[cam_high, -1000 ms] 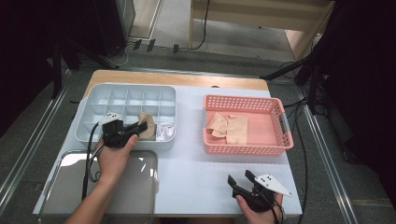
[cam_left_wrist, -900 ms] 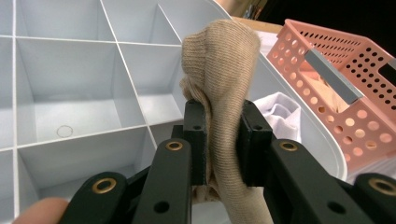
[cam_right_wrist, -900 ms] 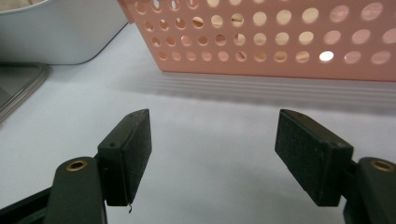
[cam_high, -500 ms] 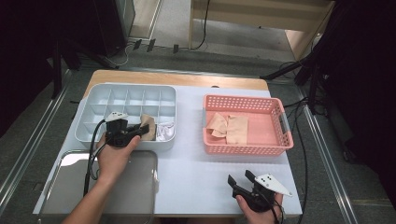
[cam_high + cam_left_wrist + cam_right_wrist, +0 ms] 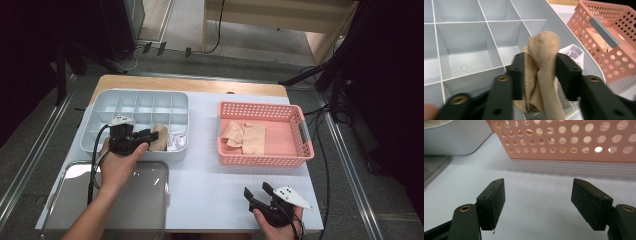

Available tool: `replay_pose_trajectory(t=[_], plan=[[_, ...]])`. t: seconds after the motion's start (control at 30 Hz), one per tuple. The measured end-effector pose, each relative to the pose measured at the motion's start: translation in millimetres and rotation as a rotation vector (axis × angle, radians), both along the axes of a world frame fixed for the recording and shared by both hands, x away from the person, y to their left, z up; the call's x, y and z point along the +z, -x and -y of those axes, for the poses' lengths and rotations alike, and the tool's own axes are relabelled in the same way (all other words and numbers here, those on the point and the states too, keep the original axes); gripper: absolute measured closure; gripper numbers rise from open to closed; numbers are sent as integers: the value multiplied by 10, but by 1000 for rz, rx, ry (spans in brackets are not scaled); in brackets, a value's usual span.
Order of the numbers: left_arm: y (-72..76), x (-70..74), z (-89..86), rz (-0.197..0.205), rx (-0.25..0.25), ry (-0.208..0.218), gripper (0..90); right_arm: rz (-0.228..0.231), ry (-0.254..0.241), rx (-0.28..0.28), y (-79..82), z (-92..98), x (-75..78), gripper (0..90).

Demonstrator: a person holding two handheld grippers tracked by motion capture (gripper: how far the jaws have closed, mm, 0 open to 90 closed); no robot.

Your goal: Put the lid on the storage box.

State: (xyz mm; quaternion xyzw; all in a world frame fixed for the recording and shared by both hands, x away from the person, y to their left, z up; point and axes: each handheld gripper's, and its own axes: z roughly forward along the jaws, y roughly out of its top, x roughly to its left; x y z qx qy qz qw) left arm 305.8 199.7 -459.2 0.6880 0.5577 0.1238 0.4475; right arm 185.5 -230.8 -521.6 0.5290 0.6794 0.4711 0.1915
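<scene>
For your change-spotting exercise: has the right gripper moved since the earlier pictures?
No. The right gripper sits at the same spot near the table's front edge, below the pink basket, jaws open.

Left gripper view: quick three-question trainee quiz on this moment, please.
1. True or false: the right gripper holds a sock.
2. What sits between the left gripper jaws?
A) white cloth
B) tan sock
C) nothing
3. Where do the other tan socks lie?

Key:
1. False: its jaws stand open over bare table.
2. B. The jaws have just been opening, pads still against the sock, over the grey tray.
3. In the pink basket.
</scene>
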Motion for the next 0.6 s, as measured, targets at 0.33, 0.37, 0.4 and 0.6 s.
replay_pose_trajectory(t=[0.33,0.37,0.4,0.6], plan=[[-134,-45,34,-112,-31,-25,832,1,-6,-1,0,12,1,275],[-148,-54,31,-129,-38,-23,834,1,-6,0,0,12,0,275],[-161,-63,31,-142,-43,-27,836,1,-5,0,0,11,1,275],[-232,-92,35,-220,-72,-38,833,0,-6,1,2,5,2,275]])
